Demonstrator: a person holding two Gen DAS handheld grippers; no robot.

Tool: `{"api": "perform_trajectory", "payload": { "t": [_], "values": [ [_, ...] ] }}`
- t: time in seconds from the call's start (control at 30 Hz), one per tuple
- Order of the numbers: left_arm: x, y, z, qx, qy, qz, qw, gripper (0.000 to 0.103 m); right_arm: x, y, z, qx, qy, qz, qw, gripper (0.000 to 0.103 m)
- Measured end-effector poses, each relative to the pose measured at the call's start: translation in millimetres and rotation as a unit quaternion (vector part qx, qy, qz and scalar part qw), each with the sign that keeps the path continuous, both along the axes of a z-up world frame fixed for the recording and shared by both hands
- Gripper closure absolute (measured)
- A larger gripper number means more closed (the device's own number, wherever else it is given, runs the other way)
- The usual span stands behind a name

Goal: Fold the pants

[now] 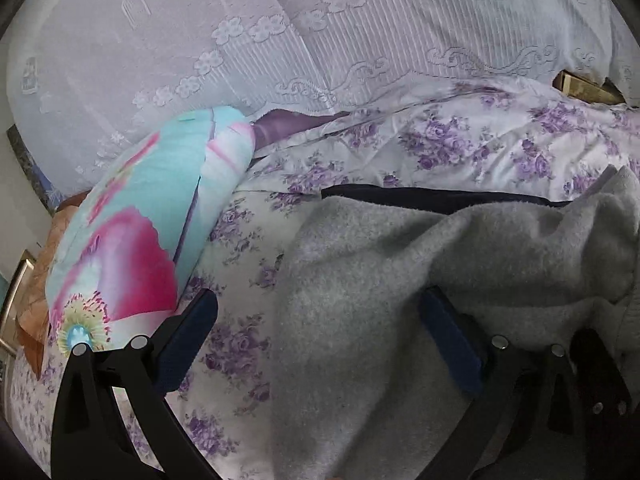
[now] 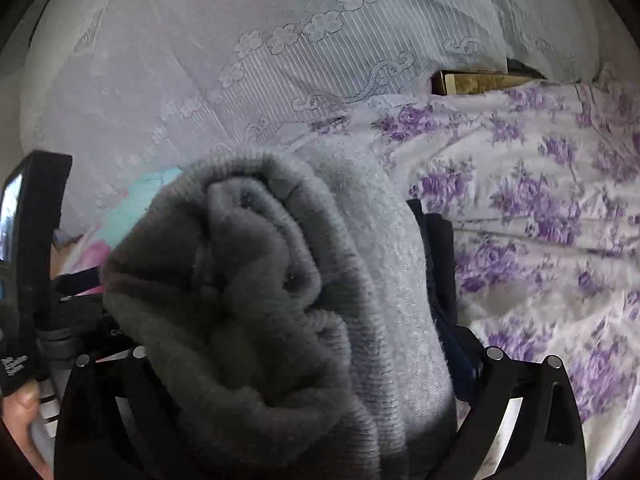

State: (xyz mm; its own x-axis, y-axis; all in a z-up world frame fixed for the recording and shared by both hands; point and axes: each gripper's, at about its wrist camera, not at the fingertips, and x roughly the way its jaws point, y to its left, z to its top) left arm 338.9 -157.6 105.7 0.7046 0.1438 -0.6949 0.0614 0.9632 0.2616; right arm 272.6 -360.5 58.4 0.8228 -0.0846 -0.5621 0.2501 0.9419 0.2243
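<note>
**Grey fleece pants bunched up on the bed, one gripper full of them**

So the grey fleece pants [image 1: 400,280] are lying on the floral bedsheet [image 1: 460,140], purple roses on white, with a dark navy edge showing along their far side. In the right wrist view a thick rolled-up wad of the pants fills the space between the right gripper [image 2: 304,344] fingers, jaws clamped around that bundle, ribbed hem curled on top. The left gripper [image 1: 316,340] has its jaws spread wide over the pants' edge; the blue pads aren't pinching anything that I can see.

To the left there's a turquoise pillow [image 1: 152,216] with a big pink flower print resting on the sheet. Behind everything hangs a white lace curtain [image 1: 280,40], and a bit of wooden frame [image 2: 480,80] peeks out under it.
</note>
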Motion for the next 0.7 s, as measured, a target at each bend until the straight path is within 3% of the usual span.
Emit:
{"api": "perform_trajectory", "payload": {
  "t": [0.1, 0.2, 0.23, 0.3, 0.33, 0.4, 0.53, 0.7],
  "values": [
    [-6, 5, 10, -0.021, -0.010, -0.014, 0.9996, 0.004, -26, 13, 27, -0.027, -0.046, -0.001, 0.999, 0.004],
    [-13, 10, 15, -0.033, -0.022, -0.010, 0.9992, 0.004, -51, 35, 55, -0.107, -0.102, -0.020, 0.989, 0.003],
    [-15, 11, 15, -0.037, -0.026, -0.010, 0.9989, 0.004, -52, 43, 60, -0.142, -0.102, -0.028, 0.984, 0.003],
    [-21, 10, 15, -0.033, -0.038, -0.009, 0.9987, 0.004, -34, 43, 55, -0.174, -0.049, -0.043, 0.983, 0.003],
    [-24, 10, 15, -0.027, -0.046, -0.006, 0.9986, 0.004, -16, 37, 39, -0.163, 0.002, -0.033, 0.986, 0.003],
    [-32, 12, 17, -0.015, -0.060, -0.001, 0.9981, 0.004, -3, 24, 19, -0.124, 0.036, -0.022, 0.991, 0.003],
    [-41, 16, 21, -0.011, -0.060, -0.011, 0.9981, 0.004, -20, 24, 27, -0.108, 0.003, -0.023, 0.994, 0.003],
    [-62, 23, 31, -0.018, -0.071, -0.013, 0.9972, 0.004, -63, 39, 47, -0.151, -0.055, -0.034, 0.986, 0.003]
  ]
}}
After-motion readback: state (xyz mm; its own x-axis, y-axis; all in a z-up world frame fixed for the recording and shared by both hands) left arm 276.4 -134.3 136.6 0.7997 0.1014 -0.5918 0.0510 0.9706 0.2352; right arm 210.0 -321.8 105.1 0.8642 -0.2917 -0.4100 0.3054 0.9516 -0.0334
